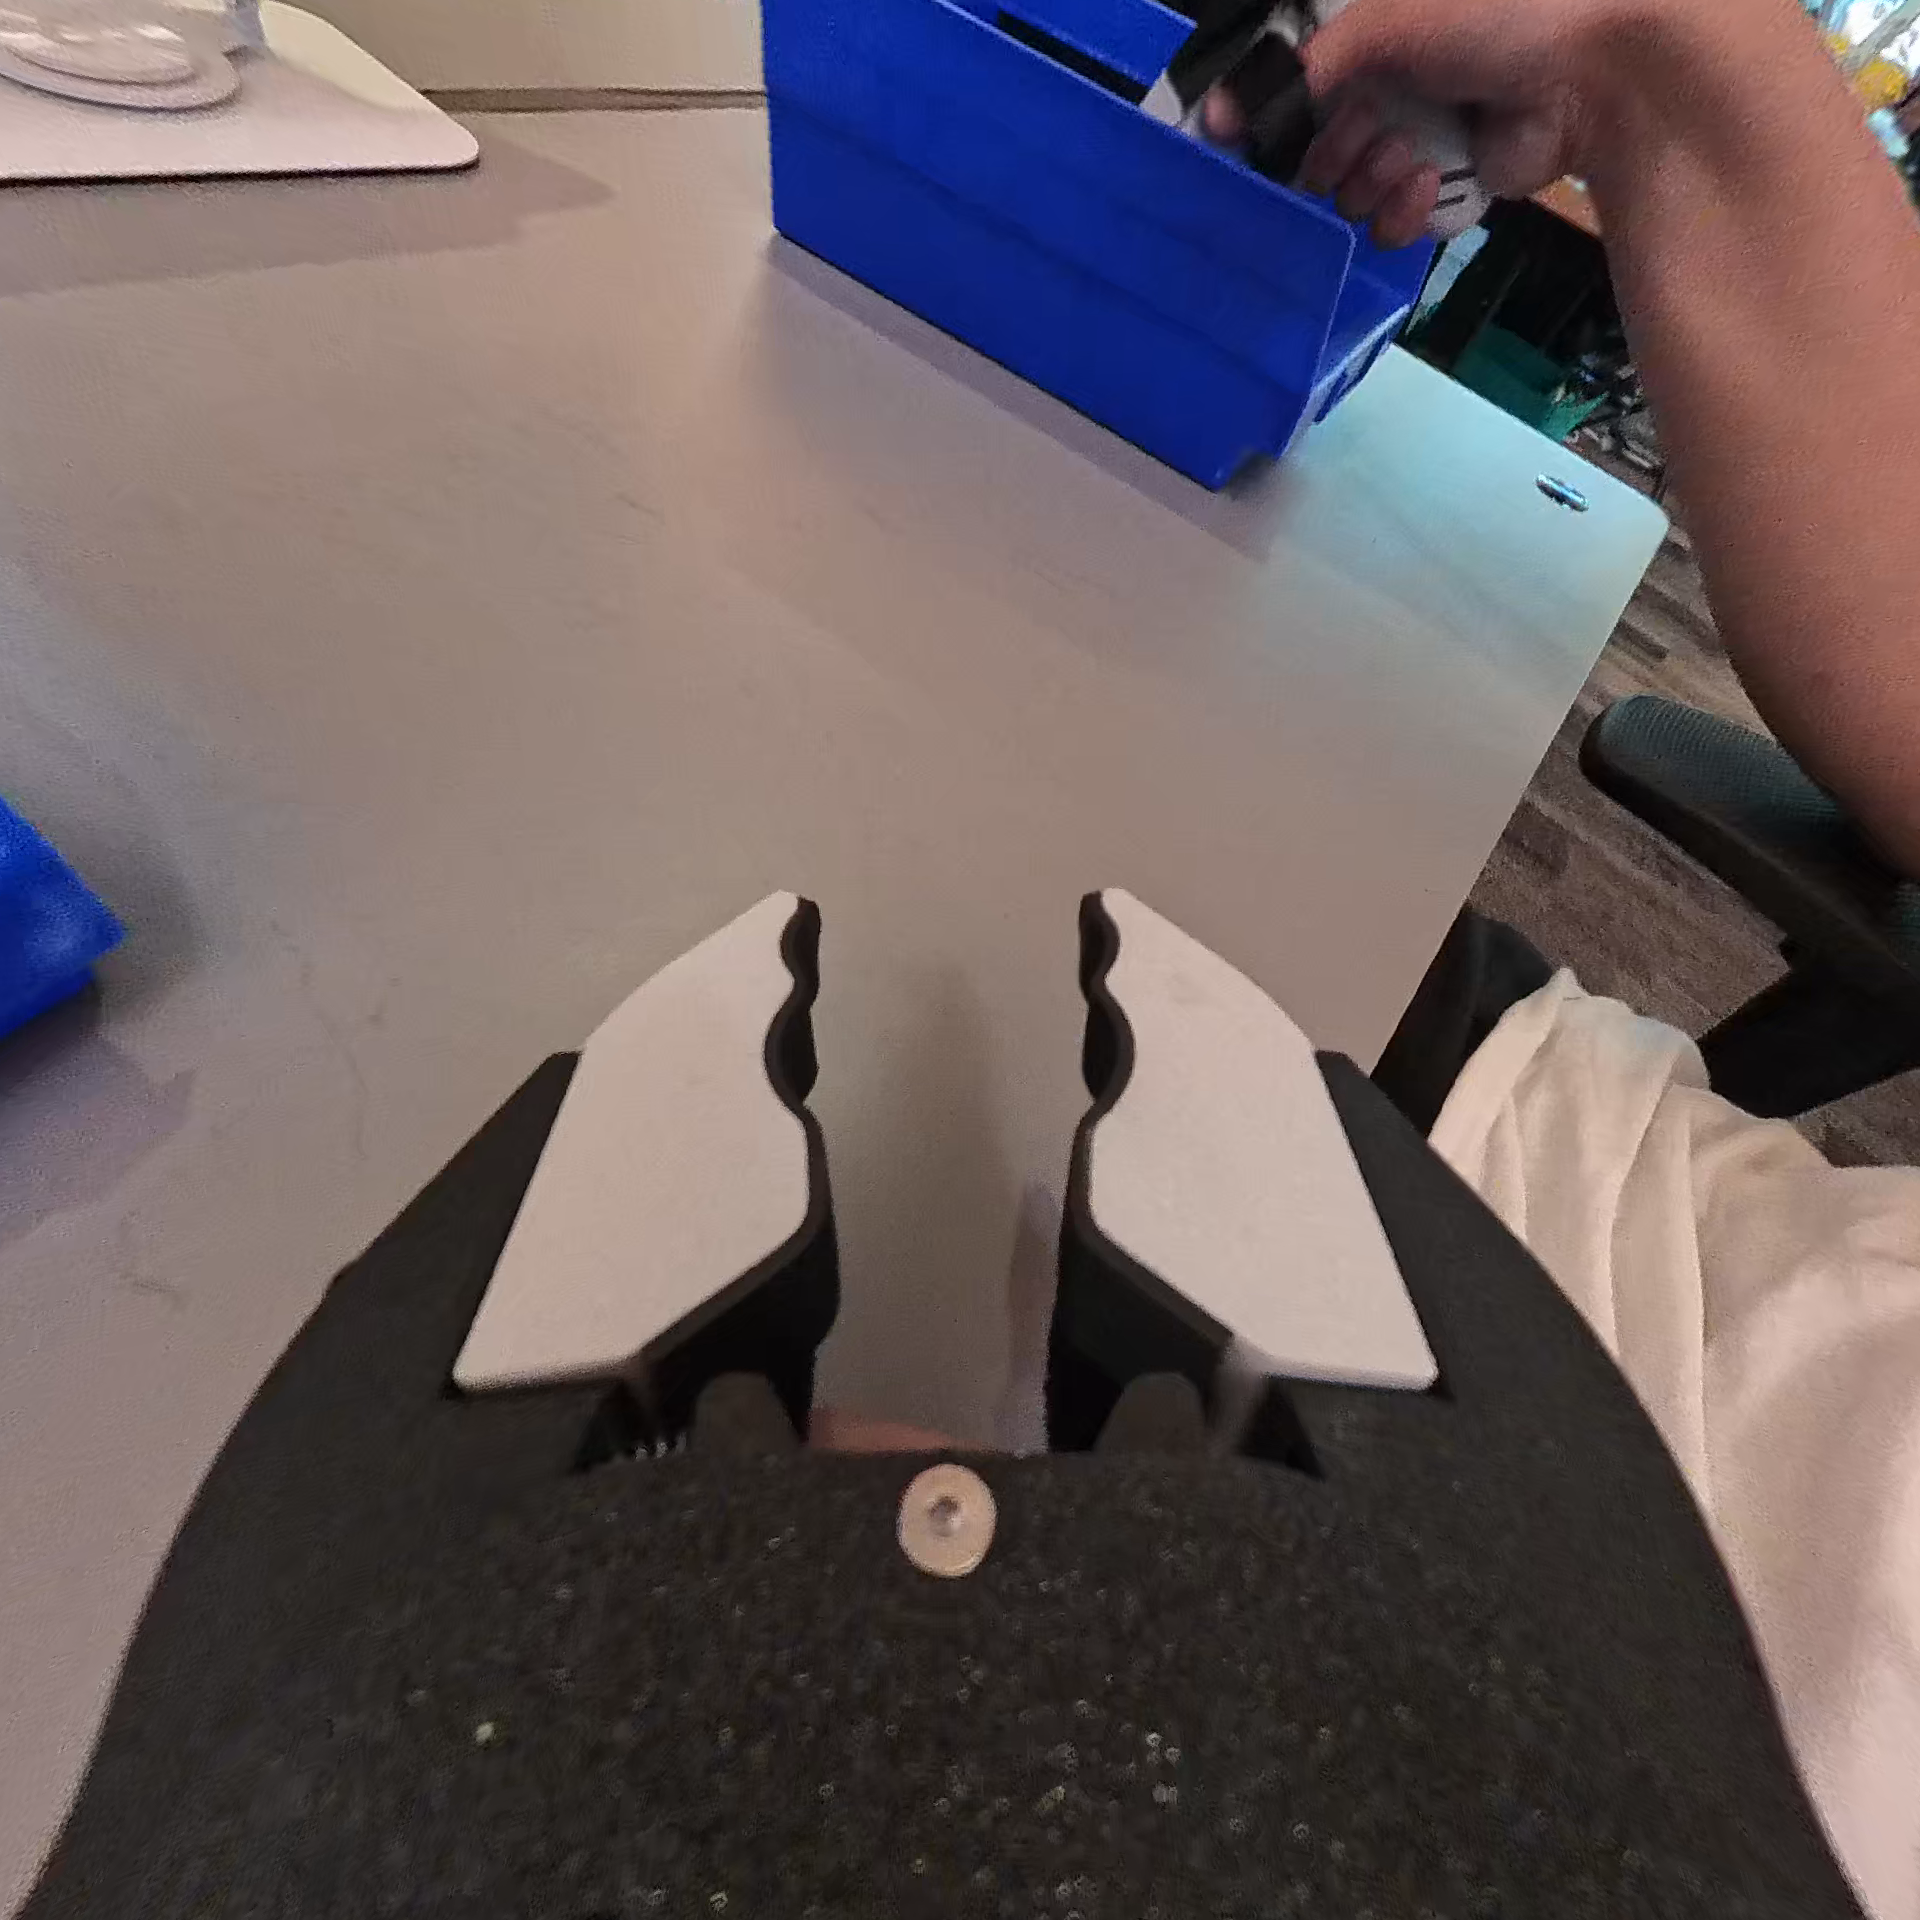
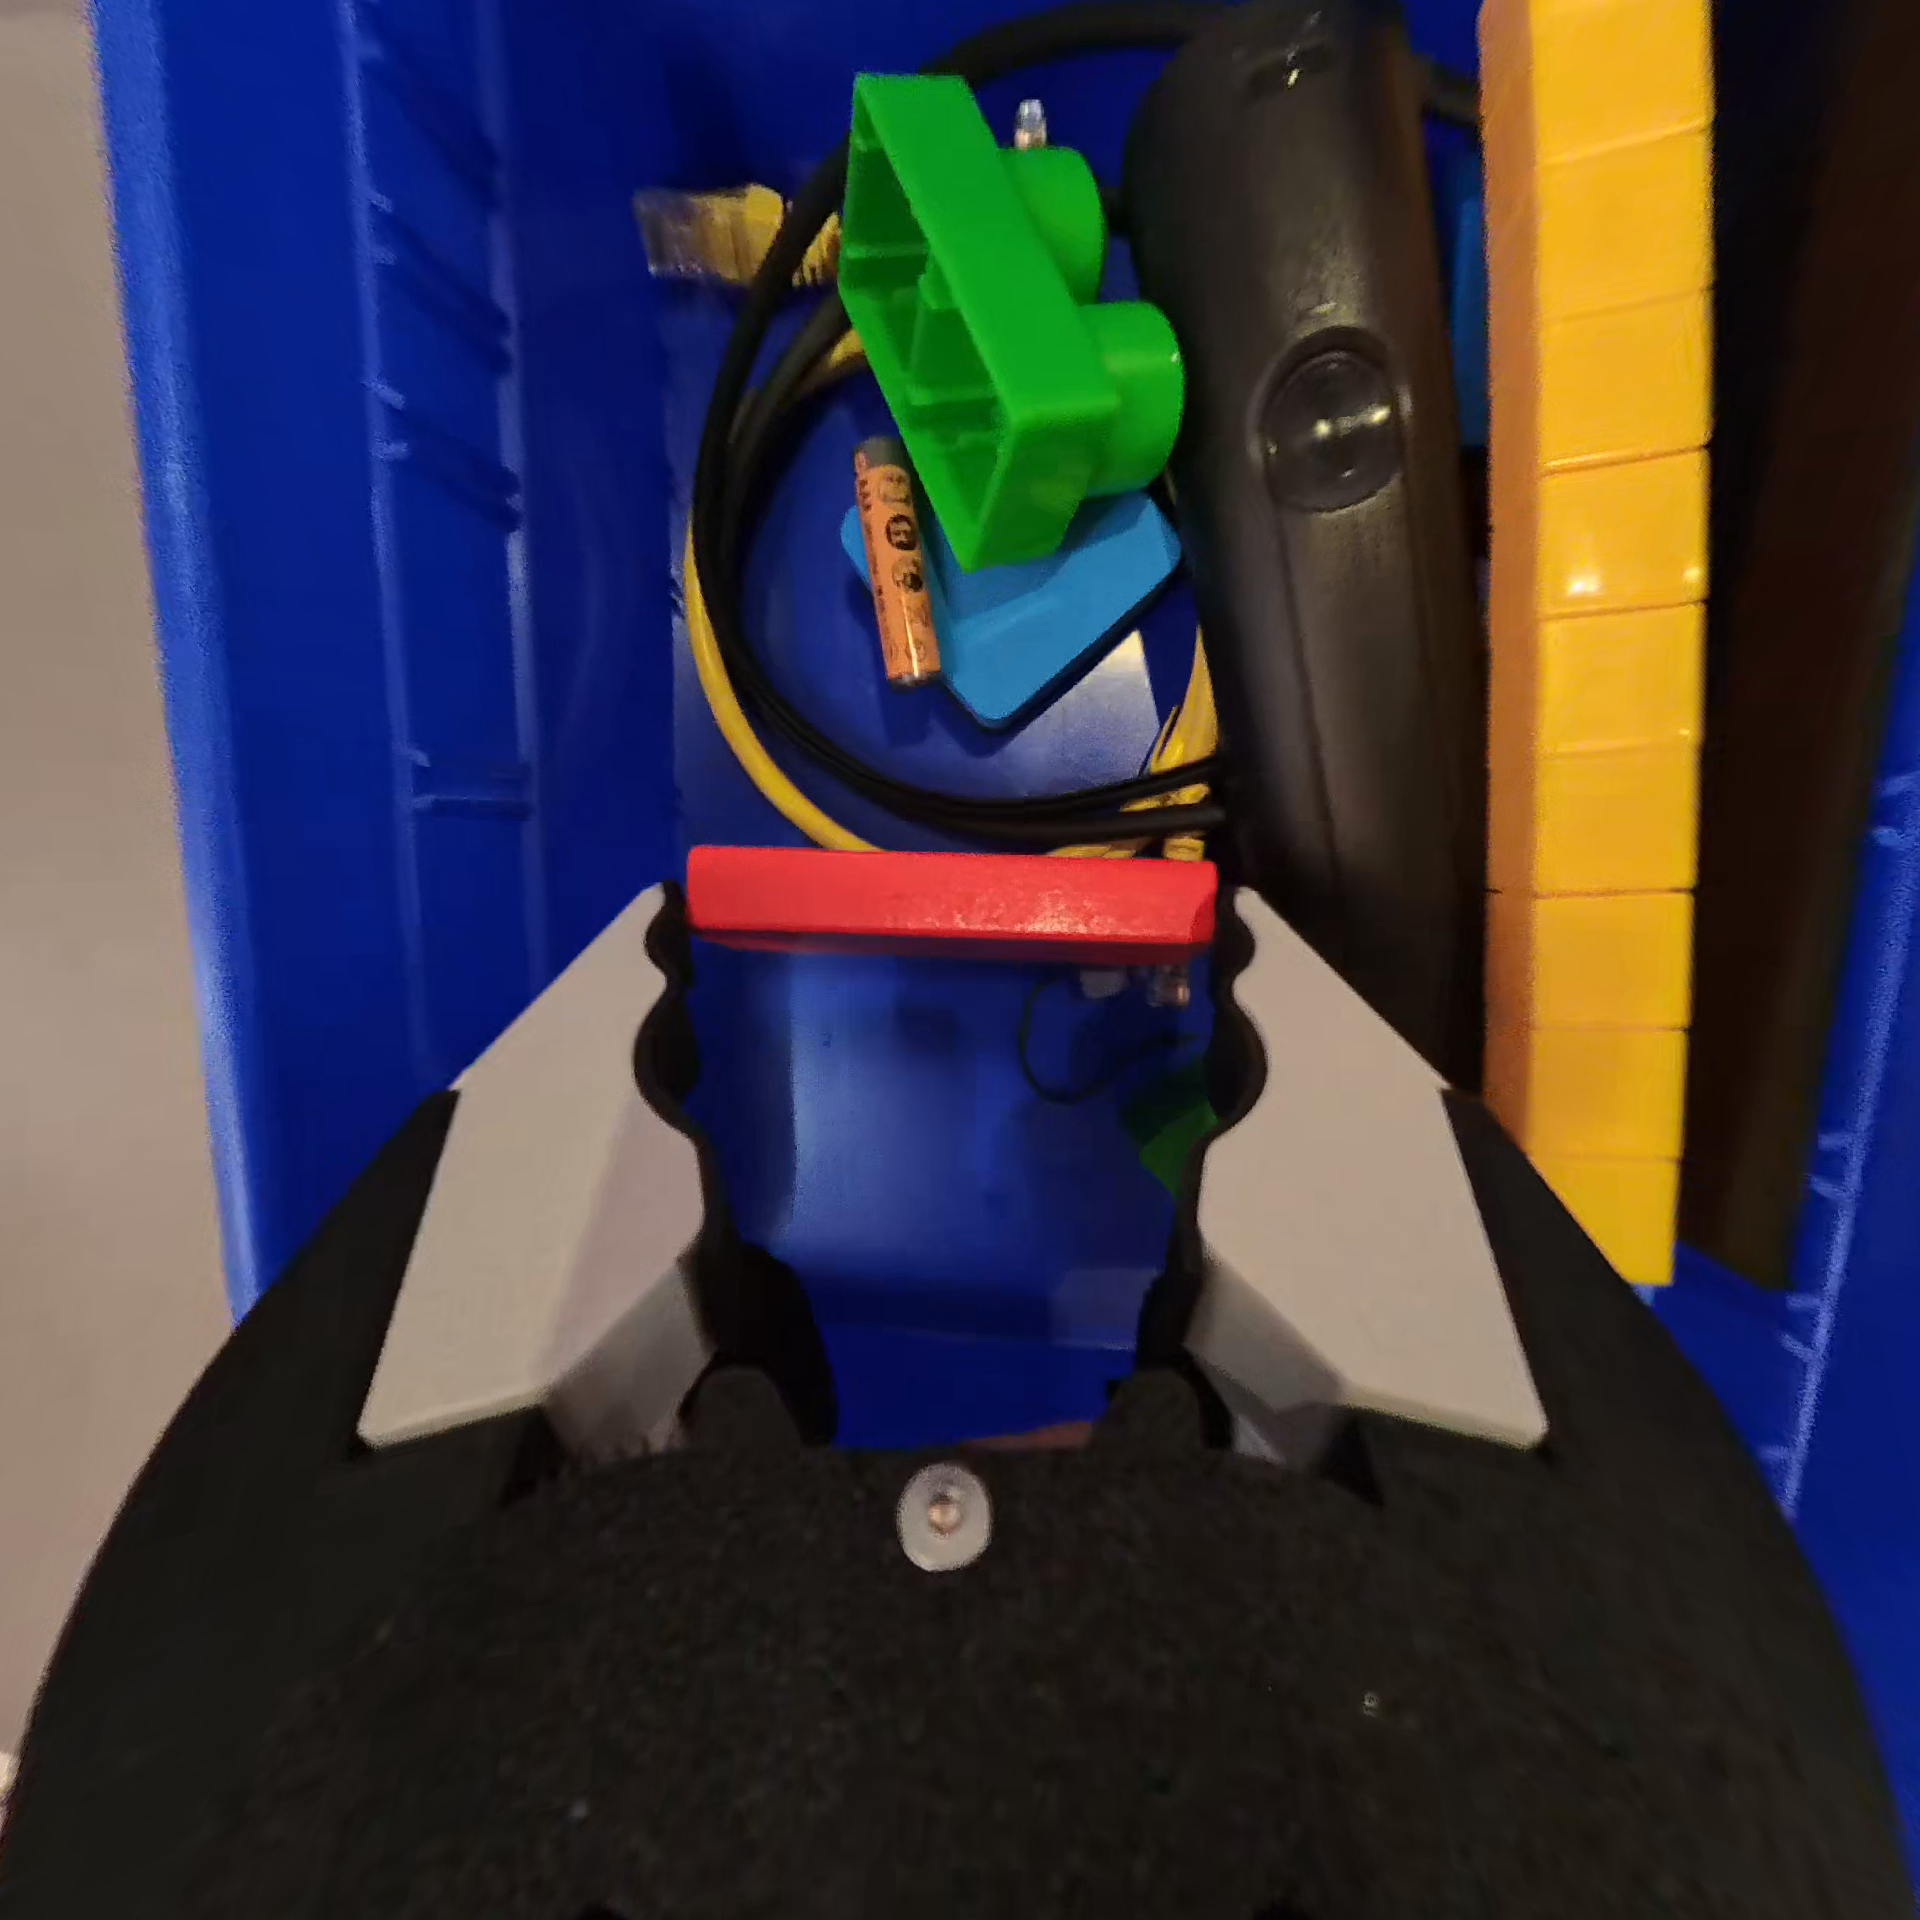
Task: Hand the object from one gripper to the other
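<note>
In the right wrist view my right gripper (image 2: pixel 951 927) is inside a blue bin (image 2: pixel 343 623). Its jaws stand wide and are closed on the two ends of a flat red block (image 2: pixel 951 902), held crosswise at the fingertips above the bin floor. In the left wrist view my left gripper (image 1: pixel 948 935) is open and empty, low over the grey table (image 1: pixel 623 623). The same blue bin (image 1: pixel 1039 239) stands at the far right of that view. A hand (image 1: pixel 1475 114) holds the right gripper over it, and its fingers are hidden inside the bin.
The bin also holds a green brick (image 2: pixel 997 322), a small battery (image 2: pixel 896 561), a light blue piece (image 2: pixel 1049 623), a black device (image 2: pixel 1320 468), a yellow block stack (image 2: pixel 1595 623) and coiled cables (image 2: pixel 748 707). A second blue bin corner (image 1: pixel 42 914) and a white mat (image 1: pixel 260 125) lie to the left. About 45 centimetres separates my left fingertips from my right.
</note>
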Action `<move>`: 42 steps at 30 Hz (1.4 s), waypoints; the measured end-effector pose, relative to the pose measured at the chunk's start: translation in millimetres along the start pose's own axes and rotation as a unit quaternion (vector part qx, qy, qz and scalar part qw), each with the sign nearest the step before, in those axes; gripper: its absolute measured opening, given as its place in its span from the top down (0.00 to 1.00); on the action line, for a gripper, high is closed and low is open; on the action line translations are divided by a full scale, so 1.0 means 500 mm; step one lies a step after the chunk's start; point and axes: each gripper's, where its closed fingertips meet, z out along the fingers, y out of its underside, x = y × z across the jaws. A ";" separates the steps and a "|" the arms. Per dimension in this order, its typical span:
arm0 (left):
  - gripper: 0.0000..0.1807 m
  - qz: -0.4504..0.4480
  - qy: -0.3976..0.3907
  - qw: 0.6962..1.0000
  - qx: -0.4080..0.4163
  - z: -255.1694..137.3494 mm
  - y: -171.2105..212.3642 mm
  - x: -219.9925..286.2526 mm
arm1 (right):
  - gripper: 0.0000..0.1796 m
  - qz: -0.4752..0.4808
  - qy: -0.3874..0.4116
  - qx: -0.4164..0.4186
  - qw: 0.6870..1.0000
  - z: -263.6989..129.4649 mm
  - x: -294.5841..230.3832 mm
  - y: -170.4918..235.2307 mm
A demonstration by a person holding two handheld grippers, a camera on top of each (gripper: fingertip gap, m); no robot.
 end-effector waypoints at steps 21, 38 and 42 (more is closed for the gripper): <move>0.69 -0.004 -0.053 0.999 -0.010 0.008 0.001 -0.030 | 0.51 -0.053 -0.091 0.446 0.889 -0.512 -0.155 -0.159; 0.69 -0.017 -0.020 0.998 0.051 -0.065 -0.105 -0.032 | 0.70 -0.269 -0.250 0.361 0.857 -0.141 -0.549 0.228; 0.73 -0.004 -0.123 0.992 -0.001 -0.108 -0.156 -0.157 | 0.70 -0.275 -0.248 0.356 0.858 -0.129 -0.547 0.227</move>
